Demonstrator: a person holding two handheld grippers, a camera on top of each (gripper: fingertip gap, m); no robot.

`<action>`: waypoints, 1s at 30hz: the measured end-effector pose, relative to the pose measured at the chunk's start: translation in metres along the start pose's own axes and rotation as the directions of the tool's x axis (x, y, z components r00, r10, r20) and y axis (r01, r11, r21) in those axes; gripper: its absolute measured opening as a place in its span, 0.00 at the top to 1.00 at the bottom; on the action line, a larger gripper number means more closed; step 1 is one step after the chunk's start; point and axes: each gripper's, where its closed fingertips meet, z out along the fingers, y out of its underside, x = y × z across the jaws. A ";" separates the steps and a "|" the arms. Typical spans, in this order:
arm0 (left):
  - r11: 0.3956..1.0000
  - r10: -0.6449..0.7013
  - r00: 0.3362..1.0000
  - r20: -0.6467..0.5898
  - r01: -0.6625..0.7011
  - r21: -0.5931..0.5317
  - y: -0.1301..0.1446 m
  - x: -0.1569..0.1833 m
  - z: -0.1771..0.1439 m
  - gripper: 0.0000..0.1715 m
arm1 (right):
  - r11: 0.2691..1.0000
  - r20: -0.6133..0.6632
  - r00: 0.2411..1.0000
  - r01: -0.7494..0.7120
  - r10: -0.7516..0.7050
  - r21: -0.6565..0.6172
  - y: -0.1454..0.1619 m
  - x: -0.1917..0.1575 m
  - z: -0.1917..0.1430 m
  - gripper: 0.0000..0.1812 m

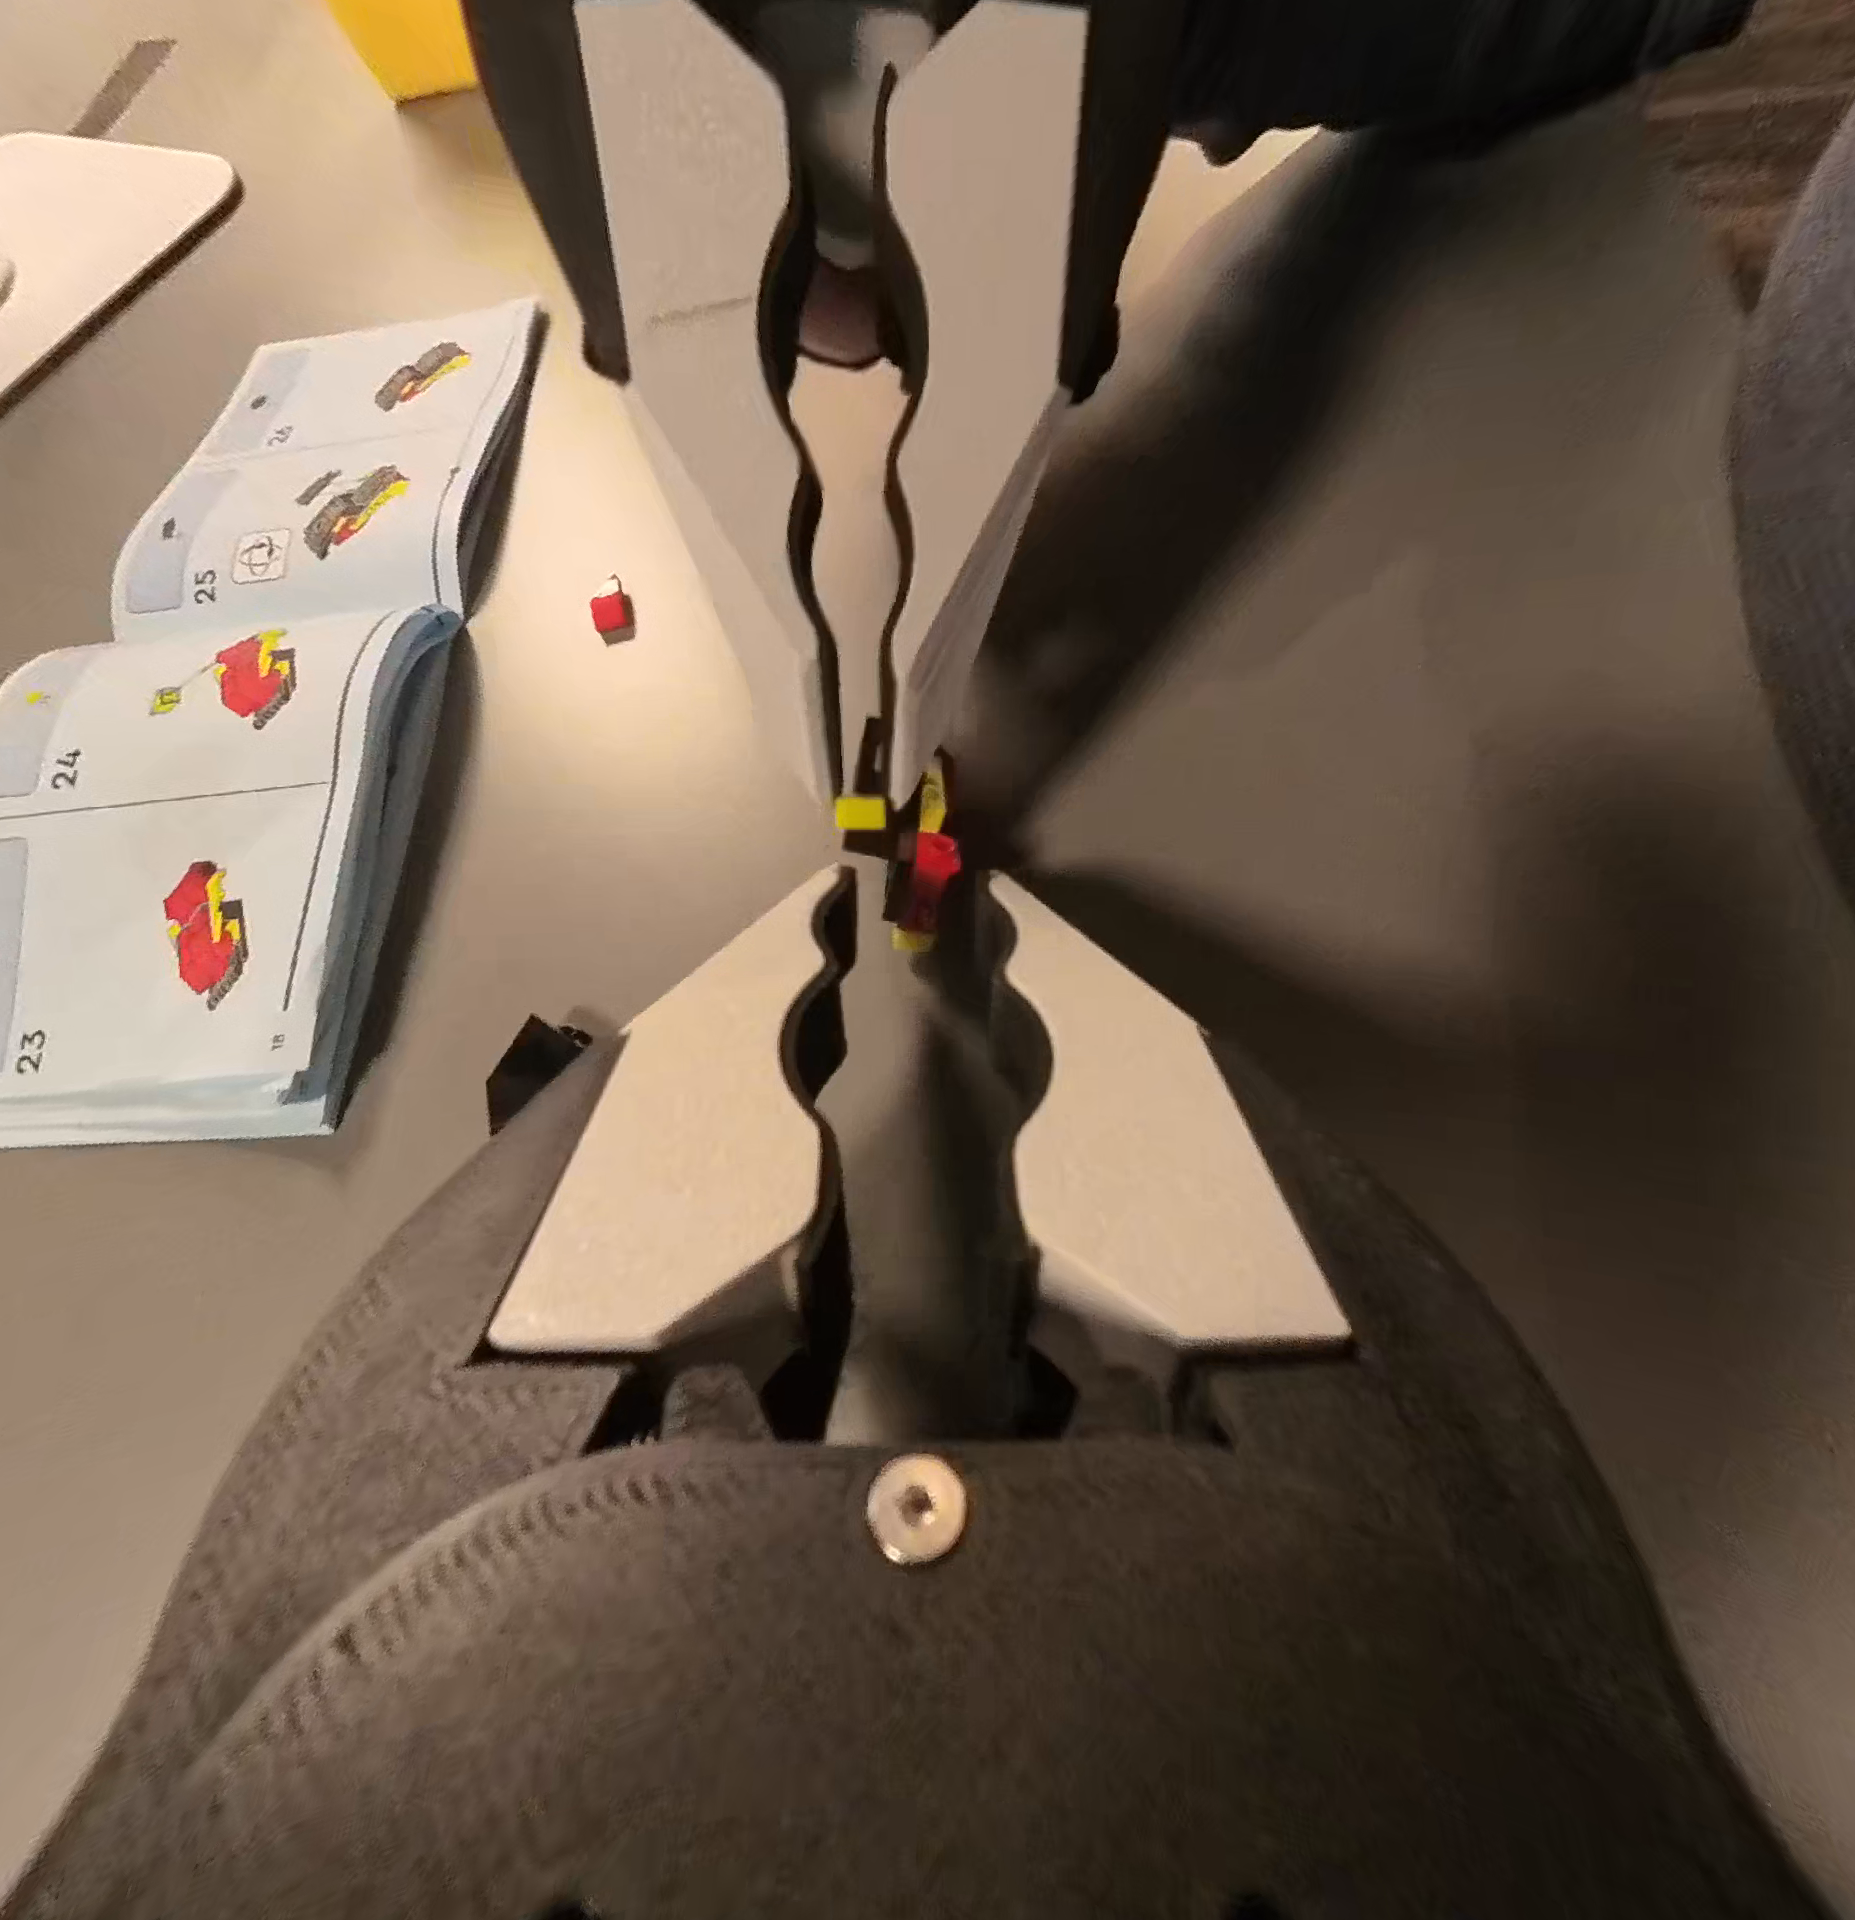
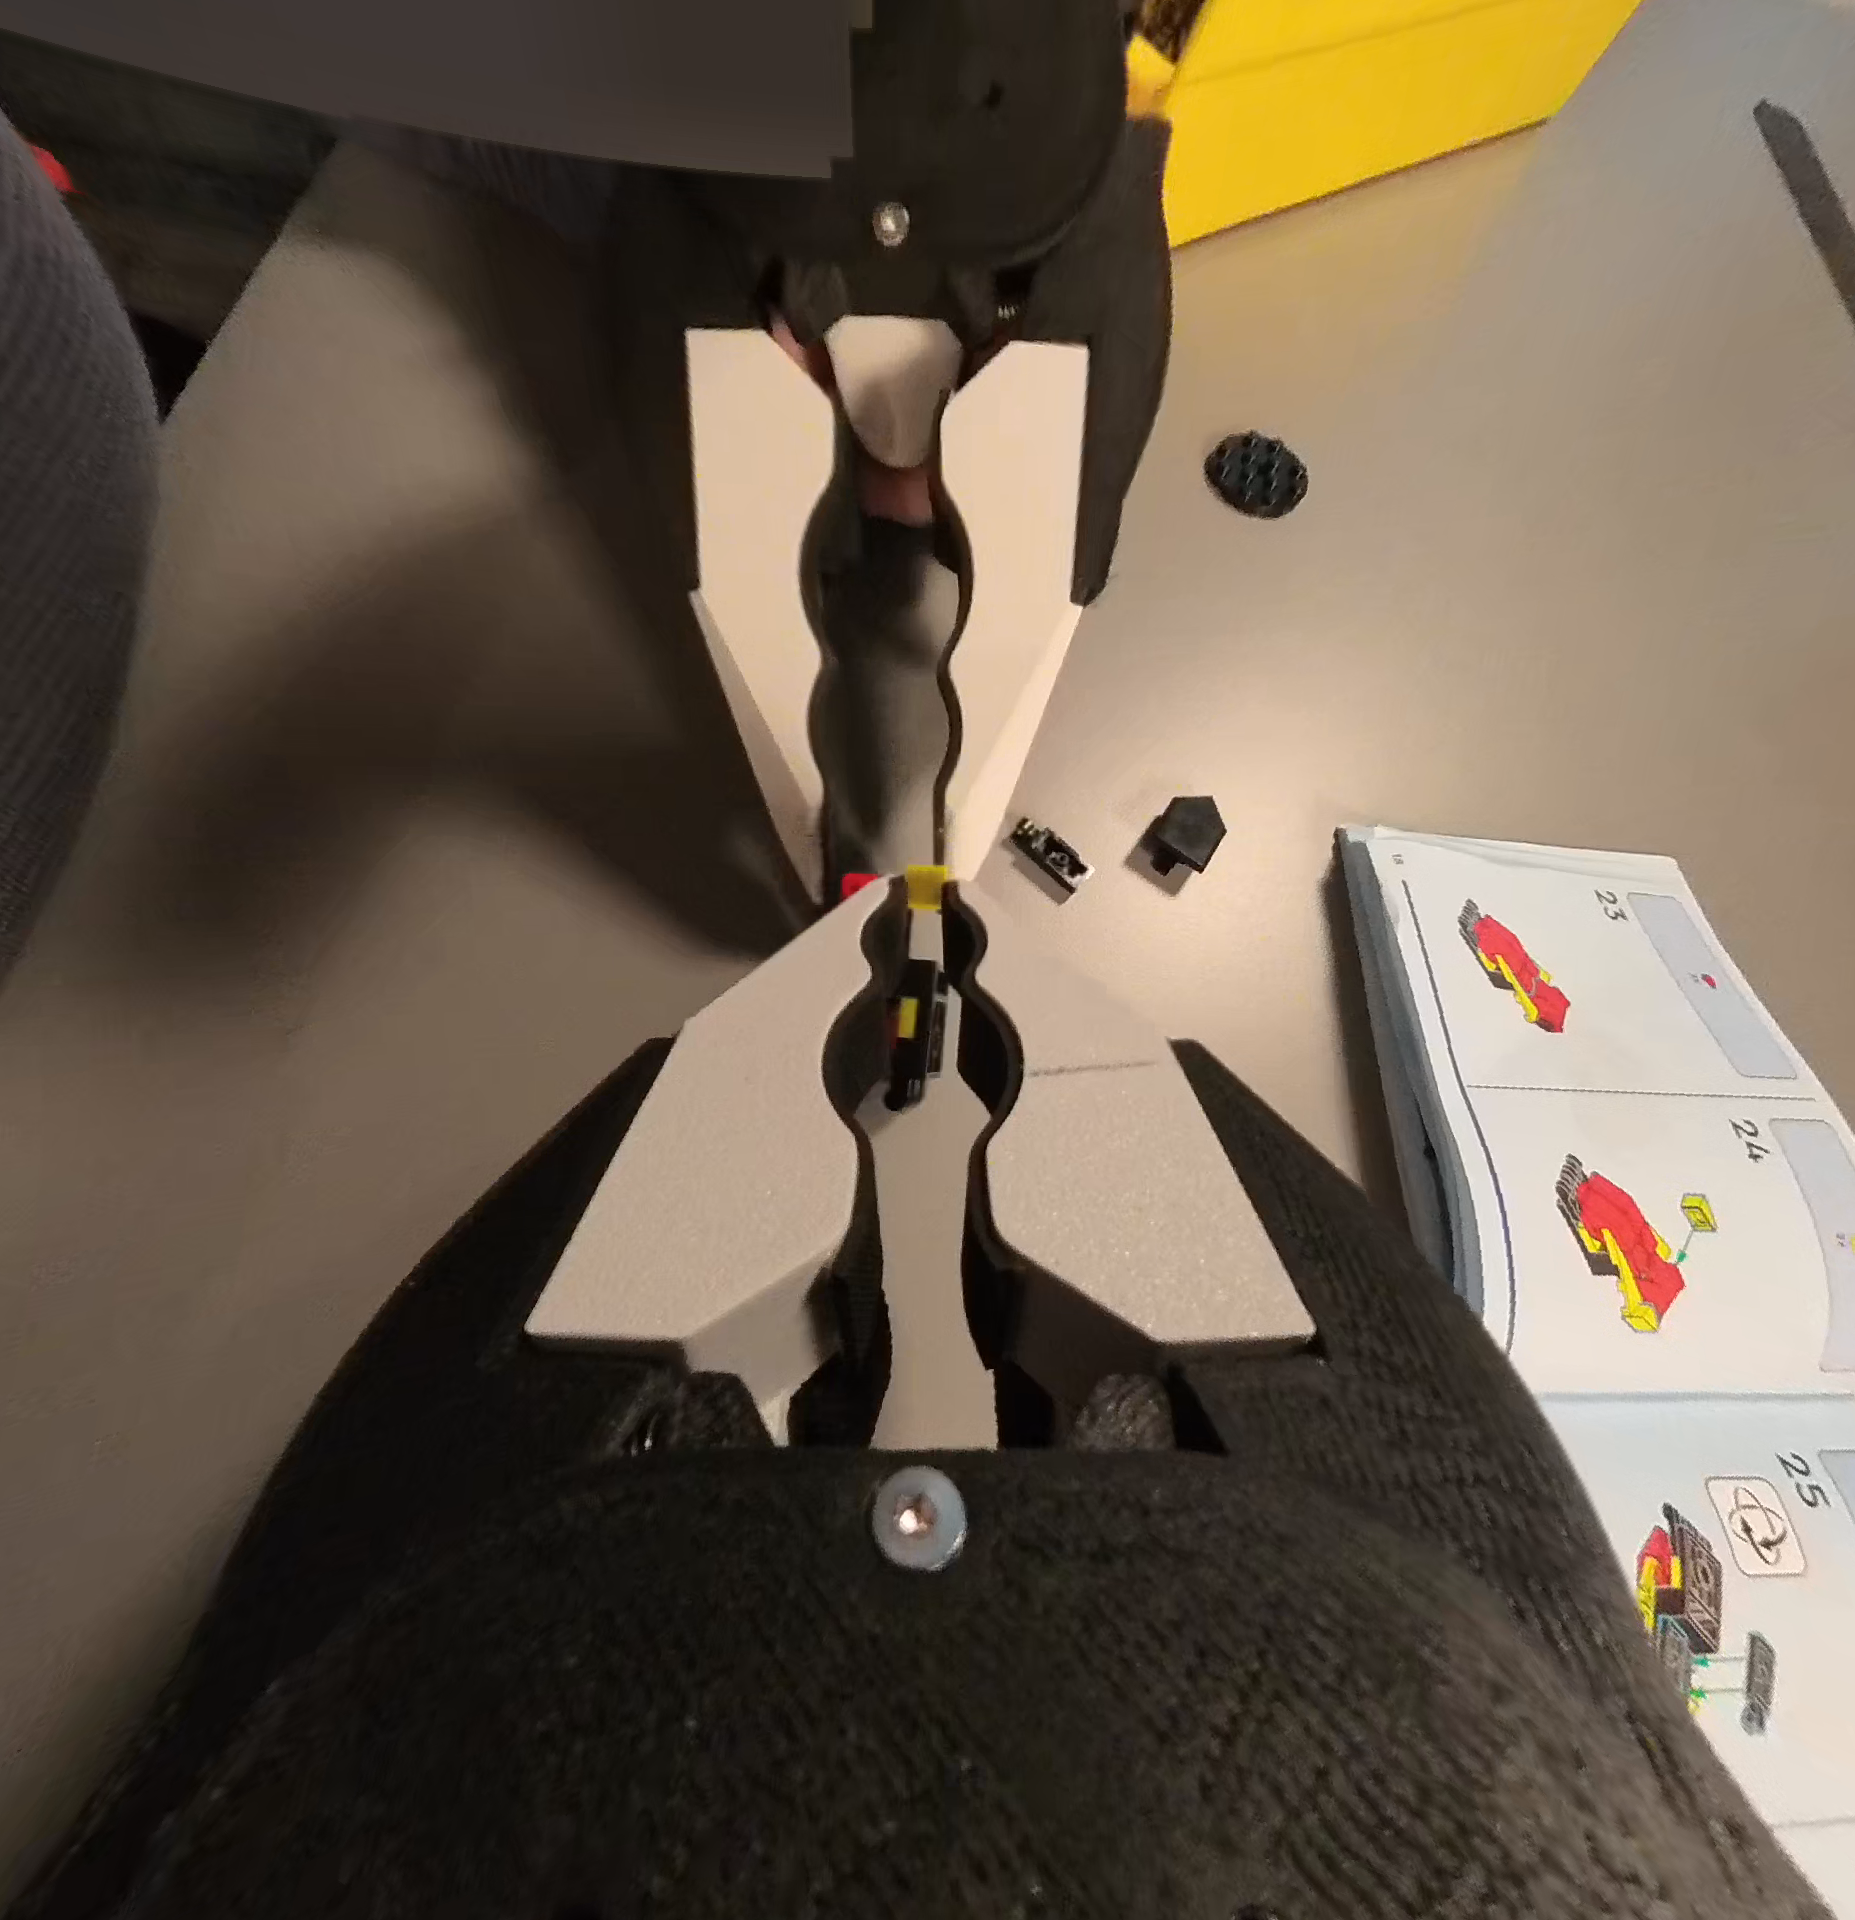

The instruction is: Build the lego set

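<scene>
My left gripper is shut on a small red, black and yellow lego model, held above the table. My right gripper is shut on a thin black and yellow piece with a small yellow brick at its tip. The two grippers meet tip to tip. In the left wrist view the right gripper comes in from the top, and the yellow brick sits right beside the model. In the right wrist view the left gripper shows only a red bit of the model.
An open instruction booklet lies on the grey table. Loose parts lie near it: a red brick, a black piece, two black pieces, a round black plate. A yellow box stands behind. My left and right fingertips are right by each other.
</scene>
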 end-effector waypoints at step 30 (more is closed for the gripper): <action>0.989 0.140 0.989 0.056 -0.137 -0.057 0.004 0.003 0.009 0.94 | 0.982 -0.122 0.981 0.133 -0.150 -0.133 0.009 -0.017 -0.001 0.98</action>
